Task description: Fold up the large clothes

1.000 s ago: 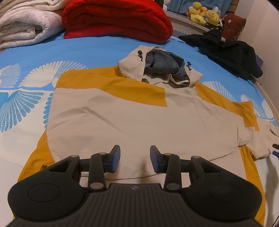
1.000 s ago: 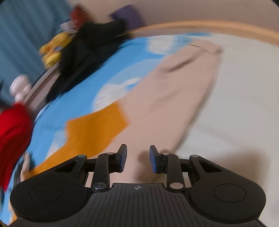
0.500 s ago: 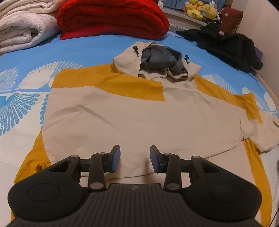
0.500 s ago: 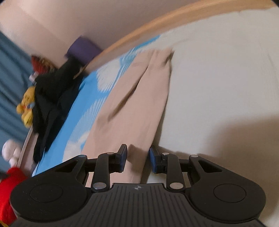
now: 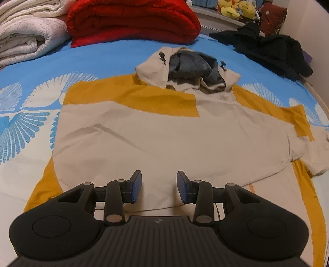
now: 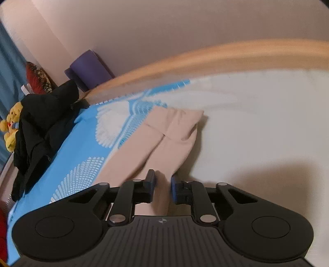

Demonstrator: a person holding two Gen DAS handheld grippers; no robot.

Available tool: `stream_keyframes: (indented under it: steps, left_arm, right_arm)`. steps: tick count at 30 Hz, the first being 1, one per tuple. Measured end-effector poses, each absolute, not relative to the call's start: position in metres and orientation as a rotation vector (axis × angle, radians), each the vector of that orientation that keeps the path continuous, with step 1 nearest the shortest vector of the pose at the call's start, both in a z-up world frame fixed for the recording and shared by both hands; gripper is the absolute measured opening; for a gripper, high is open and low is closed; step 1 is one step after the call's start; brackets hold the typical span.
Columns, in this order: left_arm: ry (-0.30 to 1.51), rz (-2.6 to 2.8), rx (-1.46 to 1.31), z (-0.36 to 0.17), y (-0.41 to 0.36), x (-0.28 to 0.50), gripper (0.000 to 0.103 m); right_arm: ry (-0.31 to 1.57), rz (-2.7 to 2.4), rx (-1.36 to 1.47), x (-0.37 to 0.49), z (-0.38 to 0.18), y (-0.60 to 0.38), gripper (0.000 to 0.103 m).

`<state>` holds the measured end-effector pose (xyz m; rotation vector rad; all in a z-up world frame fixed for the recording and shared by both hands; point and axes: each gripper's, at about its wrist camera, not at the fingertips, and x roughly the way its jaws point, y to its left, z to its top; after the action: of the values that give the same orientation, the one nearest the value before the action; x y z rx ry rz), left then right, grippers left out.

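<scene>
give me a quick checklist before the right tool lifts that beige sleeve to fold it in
1. Sleeve between right tool pads: ok; its jaws have just been closing.
2. Pads pinching fabric firmly: cannot tell, a gap shows and the view is blurred.
3. Jacket body lying flat: ok, light creases.
4. Left tool holding nothing: ok, open over the hem.
5. Hood off the fold area: ok.
6. Black clothes apart from jacket: ok.

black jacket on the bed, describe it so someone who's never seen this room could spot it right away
Start at the blue bed cover with white feather prints. Past the hood of the beige and mustard hoodie spread across it, the black jacket lies crumpled at the bed's far corner, below the yellow plush toys. It is the only black, unfolded heap; the red blanket beside it is neatly folded.
</scene>
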<state>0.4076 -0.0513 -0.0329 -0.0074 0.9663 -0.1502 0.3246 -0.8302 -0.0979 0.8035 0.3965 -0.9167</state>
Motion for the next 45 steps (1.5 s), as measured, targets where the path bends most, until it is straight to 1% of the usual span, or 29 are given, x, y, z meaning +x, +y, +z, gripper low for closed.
stream_keyframes:
  steps: [2,4,10,13,18,23,25,27,28,29,30,32,35,38,40,41,43,45]
  left_arm:
    - [0.955,-0.145,-0.028,-0.026,-0.045,0.408,0.041]
    - [0.943,-0.14,-0.052,-0.017,-0.038,0.407,0.041]
    - [0.922,-0.128,-0.122,0.002,-0.01,0.404,0.041]
    - [0.913,-0.108,-0.183,0.012,0.013,0.405,0.041]
    - [0.886,-0.057,-0.277,0.029,0.059,0.405,0.041]
    - [0.861,-0.023,-0.331,0.042,0.095,0.401,0.041]
    - [0.86,-0.016,-0.349,0.043,0.104,0.4,0.041]
    - [0.861,-0.013,-0.366,0.044,0.111,0.4,0.041]
    - [0.861,-0.011,-0.375,0.044,0.115,0.399,0.041]
    - [0.863,-0.007,-0.388,0.044,0.119,0.399,0.041]
    - [0.866,-0.004,-0.401,0.042,0.122,0.399,0.041]
    - [0.877,-0.001,-0.435,0.04,0.129,0.399,0.041]
    - [0.884,0.004,-0.471,0.036,0.134,0.401,0.041]
    - [0.897,0.025,-0.504,0.028,0.139,0.404,0.039]
    - [0.912,0.039,-0.523,0.02,0.14,0.406,0.034]
    - [0.922,0.04,-0.529,0.015,0.14,0.408,0.025]
    - [0.942,0.041,-0.534,0.005,0.135,0.409,0.023]
    - [0.959,0.042,-0.513,-0.004,0.127,0.412,0.023]
  right_arm:
    - [0.378,-0.923,0.75,0.326,-0.082,-0.819,0.005]
    - [0.359,-0.918,0.688,0.331,-0.06,-0.805,0.003]
    - [0.321,-0.873,0.543,0.344,0.006,-0.746,0.001]
    - [0.33,-0.84,0.416,0.356,0.037,-0.702,0.001]
    - [0.326,-0.628,0.214,0.38,0.08,-0.581,0.001]
    - [0.329,-0.16,0.126,0.38,0.096,-0.398,0.001]
    - [0.372,0.029,0.158,0.372,0.088,-0.336,0.004]
    - [0.468,0.196,0.173,0.364,0.066,-0.276,0.018]
    - [0.5,0.233,0.183,0.358,0.055,-0.255,0.03]
    - [0.537,0.256,0.19,0.352,0.044,-0.236,0.035]
    - [0.579,0.267,0.192,0.346,0.033,-0.221,0.035]
    - [0.625,0.247,0.18,0.334,0.025,-0.204,0.035]
    - [0.606,0.192,0.204,0.315,0.037,-0.205,0.035]
    - [0.562,0.103,0.268,0.303,0.055,-0.224,0.035]
    - [0.51,0.063,0.294,0.303,0.056,-0.242,0.037]
    - [0.482,0.028,0.299,0.302,0.056,-0.251,0.038]
    - [0.459,-0.005,0.321,0.304,0.041,-0.27,0.038]
    - [0.515,-0.064,0.337,0.312,0.019,-0.282,0.04]
